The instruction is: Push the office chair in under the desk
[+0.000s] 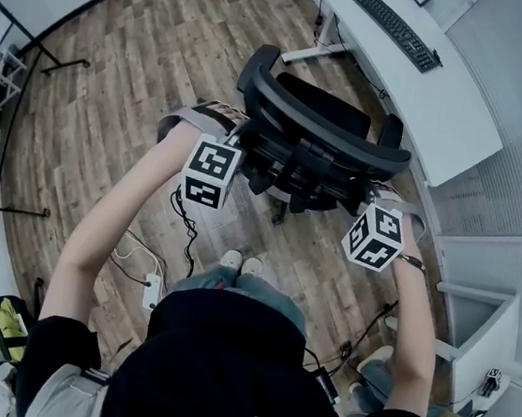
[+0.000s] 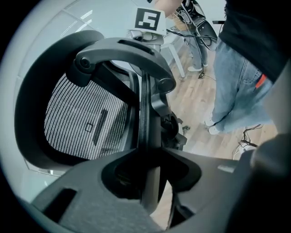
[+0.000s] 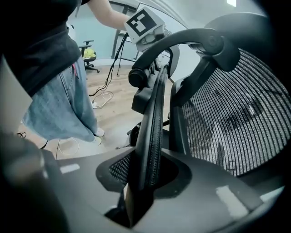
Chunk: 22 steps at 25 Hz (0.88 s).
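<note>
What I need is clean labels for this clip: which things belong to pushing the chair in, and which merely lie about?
Job: black mesh-backed office chair, gripped at its backrest edges by left gripper and right gripper; white desk.
Lying about: black keyboard on the desk; white power strip.

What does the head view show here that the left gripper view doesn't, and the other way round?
Only the head view: the desk with its keyboard, and the chair not yet under it. Only the left gripper view: the left tongs closed on the edge of the chair back, and its mesh seen face-on. Both: the chair back, the right gripper on its far side, and the wood floor.
</note>
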Available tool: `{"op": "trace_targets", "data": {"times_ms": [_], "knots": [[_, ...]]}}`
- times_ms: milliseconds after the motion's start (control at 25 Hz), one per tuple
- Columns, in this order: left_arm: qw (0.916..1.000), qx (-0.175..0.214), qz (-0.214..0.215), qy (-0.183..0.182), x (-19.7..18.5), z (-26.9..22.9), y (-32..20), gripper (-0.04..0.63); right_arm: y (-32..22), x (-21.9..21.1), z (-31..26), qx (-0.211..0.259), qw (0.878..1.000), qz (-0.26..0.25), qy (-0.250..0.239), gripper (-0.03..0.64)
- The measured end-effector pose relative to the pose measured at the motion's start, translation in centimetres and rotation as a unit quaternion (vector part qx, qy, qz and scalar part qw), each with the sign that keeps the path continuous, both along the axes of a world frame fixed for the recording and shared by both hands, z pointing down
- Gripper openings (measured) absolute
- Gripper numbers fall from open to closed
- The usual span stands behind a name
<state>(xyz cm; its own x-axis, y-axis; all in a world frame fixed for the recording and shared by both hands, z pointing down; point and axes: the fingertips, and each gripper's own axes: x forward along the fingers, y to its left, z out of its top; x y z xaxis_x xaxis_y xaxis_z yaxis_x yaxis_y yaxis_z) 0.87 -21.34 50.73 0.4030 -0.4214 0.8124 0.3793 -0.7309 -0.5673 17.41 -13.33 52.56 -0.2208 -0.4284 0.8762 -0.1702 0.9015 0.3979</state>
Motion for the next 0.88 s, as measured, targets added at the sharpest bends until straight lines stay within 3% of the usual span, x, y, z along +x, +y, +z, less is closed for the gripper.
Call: {"op": "trace_targets", "data": {"times_ms": [320, 560, 880], "knots": [[0.9999, -0.004, 0.005, -0.01, 0.0, -0.1, -0.1, 0.137, 0.4, -0.2, -0.4, 0.024, 1.0, 0.012, 0.012, 0.106], [0.9996, -0.015, -0.003, -0.023, 3.6, 0.4, -8.0, 0.138, -7.2, 3.3, 0.0, 0.035, 0.999, 0.011, 0.016, 0.103], [0.9995, -0.018, 0.017, -0.019, 5.8, 0.5, -14.9, 0.141, -12.7, 4.6, -0.1, 0.041, 0.998, 0.046, 0.019, 0.1]]}}
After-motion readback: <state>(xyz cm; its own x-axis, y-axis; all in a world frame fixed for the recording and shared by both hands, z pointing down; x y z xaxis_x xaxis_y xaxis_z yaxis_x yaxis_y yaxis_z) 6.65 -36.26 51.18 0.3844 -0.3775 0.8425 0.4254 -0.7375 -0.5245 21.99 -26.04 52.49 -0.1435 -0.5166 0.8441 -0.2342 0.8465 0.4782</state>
